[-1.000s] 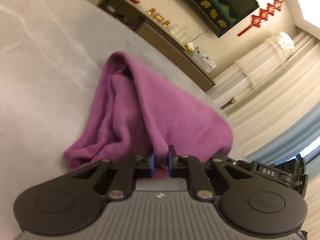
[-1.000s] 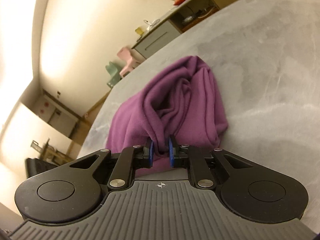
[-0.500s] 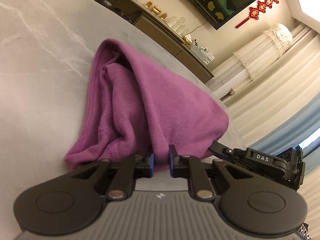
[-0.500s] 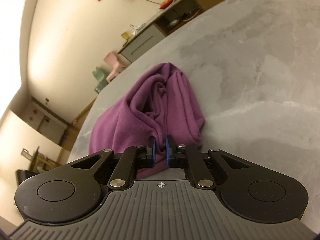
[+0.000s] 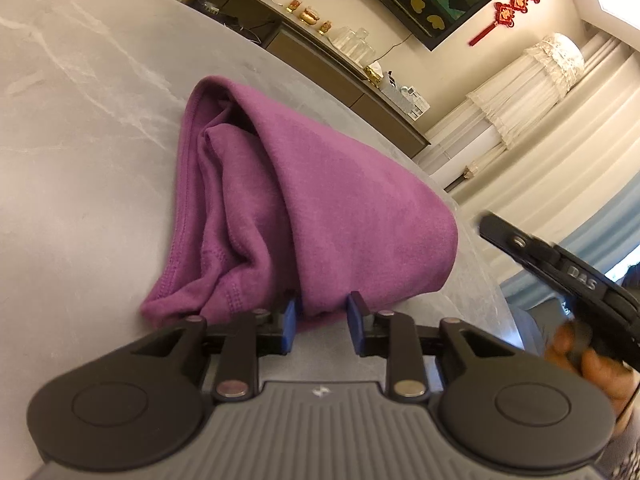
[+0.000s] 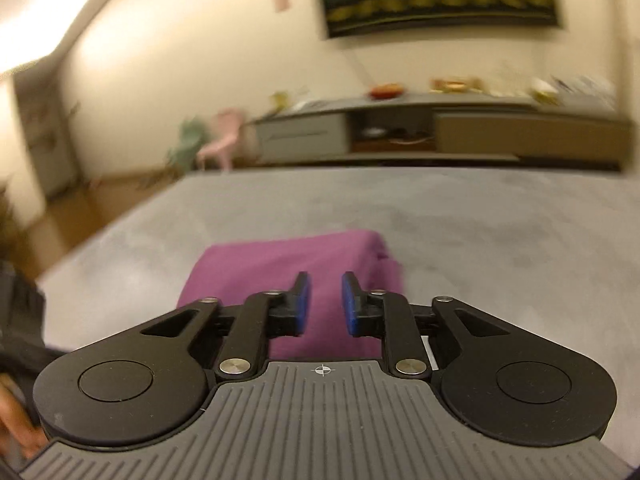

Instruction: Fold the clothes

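Note:
A purple garment (image 5: 320, 208) lies bunched and folded over on the grey marbled table (image 5: 80, 140). My left gripper (image 5: 322, 322) is open at the garment's near edge, and a fold of cloth sits loosely between its blue pads. The right gripper (image 6: 323, 304) is open too, raised above the purple garment (image 6: 288, 264) with nothing between its fingers. That view is blurred by motion. The right gripper's black body (image 5: 568, 276) and a hand (image 5: 592, 364) holding it show at the right edge of the left wrist view.
A long low sideboard (image 6: 420, 132) with a fruit bowl and small items stands along the far wall under a dark hanging. Pink and green small chairs (image 6: 216, 140) stand left of it. Curtains (image 5: 540, 92) hang at the right. The table edge (image 5: 480, 280) runs close to the cloth.
Both grippers have opened and let go of the purple garment, which now rests on the table. The right gripper has lifted and swung away, level with the room.

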`<state>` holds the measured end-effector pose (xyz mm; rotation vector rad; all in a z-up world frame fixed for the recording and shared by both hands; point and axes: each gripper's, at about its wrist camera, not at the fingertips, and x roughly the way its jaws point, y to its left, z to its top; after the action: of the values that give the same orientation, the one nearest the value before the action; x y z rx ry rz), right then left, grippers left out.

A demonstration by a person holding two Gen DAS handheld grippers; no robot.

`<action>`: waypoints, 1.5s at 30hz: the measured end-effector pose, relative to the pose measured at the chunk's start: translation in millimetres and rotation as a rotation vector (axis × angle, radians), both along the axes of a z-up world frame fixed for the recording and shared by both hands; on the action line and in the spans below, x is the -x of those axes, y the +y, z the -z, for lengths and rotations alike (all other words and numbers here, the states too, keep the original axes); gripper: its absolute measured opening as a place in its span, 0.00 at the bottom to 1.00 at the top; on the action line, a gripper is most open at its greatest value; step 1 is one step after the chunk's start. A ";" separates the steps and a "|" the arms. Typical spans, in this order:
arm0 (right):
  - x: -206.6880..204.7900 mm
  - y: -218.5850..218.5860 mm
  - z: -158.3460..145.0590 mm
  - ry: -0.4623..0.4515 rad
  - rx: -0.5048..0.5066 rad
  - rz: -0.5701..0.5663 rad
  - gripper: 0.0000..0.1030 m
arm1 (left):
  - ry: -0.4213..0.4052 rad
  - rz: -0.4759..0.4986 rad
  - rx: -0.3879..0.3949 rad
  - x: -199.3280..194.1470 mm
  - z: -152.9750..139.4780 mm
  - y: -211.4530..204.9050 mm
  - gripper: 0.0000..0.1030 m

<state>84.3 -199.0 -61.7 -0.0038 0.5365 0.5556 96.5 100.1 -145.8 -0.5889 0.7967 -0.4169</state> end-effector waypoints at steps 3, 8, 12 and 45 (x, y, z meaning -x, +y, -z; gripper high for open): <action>-37.5 0.1 31.1 0.141 0.002 0.024 0.26 | -0.003 0.000 -0.004 2.3 0.1 3.5 0.28; -50.9 -22.6 22.7 0.210 -0.136 0.035 0.29 | -0.031 -0.014 -0.031 18.4 -7.9 13.6 0.32; -39.0 -32.4 15.2 0.142 -0.242 -0.003 0.29 | -0.036 -0.069 -0.022 19.3 -7.3 22.4 0.31; -98.1 -25.3 49.7 0.206 -0.086 0.036 0.50 | -0.040 -0.085 -0.077 -100.0 -10.0 -25.5 0.48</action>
<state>182.5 -224.3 -111.3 0.1453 0.7113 0.5469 196.5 74.6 -135.8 -0.5394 0.7432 -0.3181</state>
